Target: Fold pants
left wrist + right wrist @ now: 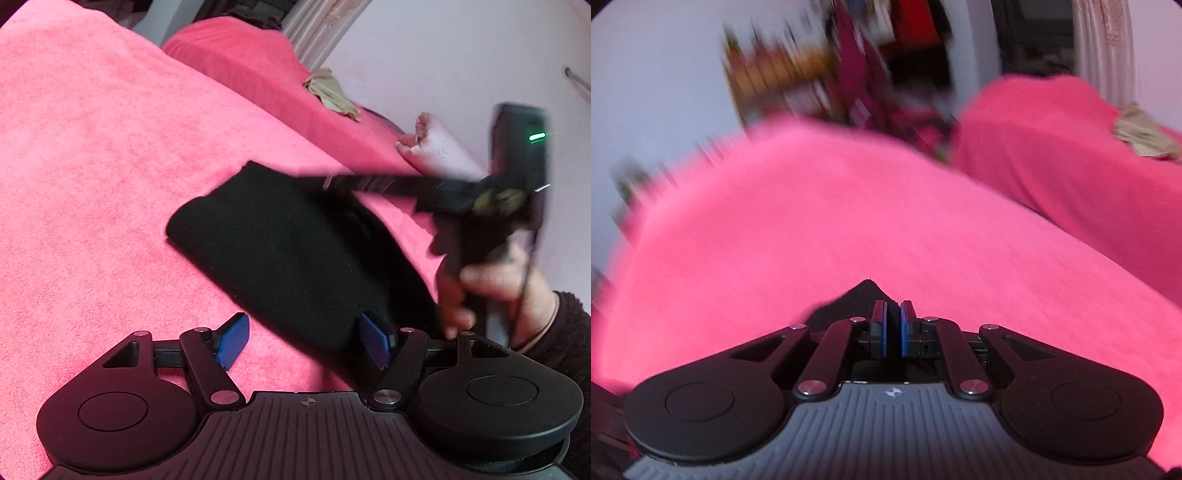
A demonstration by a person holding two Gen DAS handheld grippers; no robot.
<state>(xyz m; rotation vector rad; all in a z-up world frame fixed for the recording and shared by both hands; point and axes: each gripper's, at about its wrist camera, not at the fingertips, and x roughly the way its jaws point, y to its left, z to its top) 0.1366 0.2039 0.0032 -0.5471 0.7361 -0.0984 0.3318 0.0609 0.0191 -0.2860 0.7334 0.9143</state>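
The black pants (295,254) lie folded into a compact bundle on the pink blanket (110,147). My left gripper (306,341) is open, its blue pads spread wide at the near edge of the bundle; the right pad (375,343) touches the black cloth. In the right wrist view my right gripper (893,325) is nearly closed, its blue pads pinching a fold of the black pants (857,299). The right gripper's body (517,177), held by a hand, also shows in the left wrist view, blurred, above the far right side of the bundle.
A second pink-covered surface (251,62) lies beyond, with a crumpled beige cloth (332,92) on it. A pale wall (443,55) stands at the right. Blurred shelves (812,66) show at the back of the right wrist view.
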